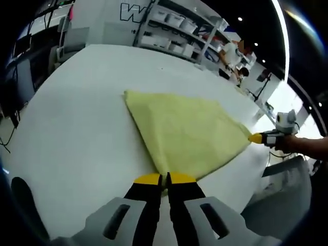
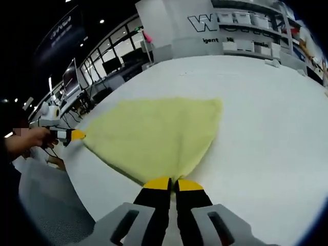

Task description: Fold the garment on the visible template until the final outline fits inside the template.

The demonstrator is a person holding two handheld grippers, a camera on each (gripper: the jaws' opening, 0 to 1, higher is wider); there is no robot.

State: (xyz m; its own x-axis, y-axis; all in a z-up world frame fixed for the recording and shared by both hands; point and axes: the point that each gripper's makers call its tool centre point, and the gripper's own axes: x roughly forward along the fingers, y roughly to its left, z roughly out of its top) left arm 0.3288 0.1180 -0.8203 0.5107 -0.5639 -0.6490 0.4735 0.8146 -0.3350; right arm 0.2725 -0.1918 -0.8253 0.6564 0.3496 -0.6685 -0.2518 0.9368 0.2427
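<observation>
Yellow garment (image 1: 187, 134) lying flat on white table (image 1: 77, 128), near its edge. Left gripper (image 1: 164, 179) pinching one near corner, jaws closed on cloth; right gripper (image 2: 173, 183) pinching other corner likewise. Advice: lifting both corners evenly, carrying them across together, keeping fold edge straight.

One yellow garment (image 1: 187, 133) (folded flat), one white table (image 1: 77, 128), and two grippers (image 1: 164, 180) (image 2: 173, 184).

A lab or workshop: white worktable (image 1: 77, 128), shelving with storage bins (image 1: 174, 31), monitors (image 2: 77, 77).
</observation>
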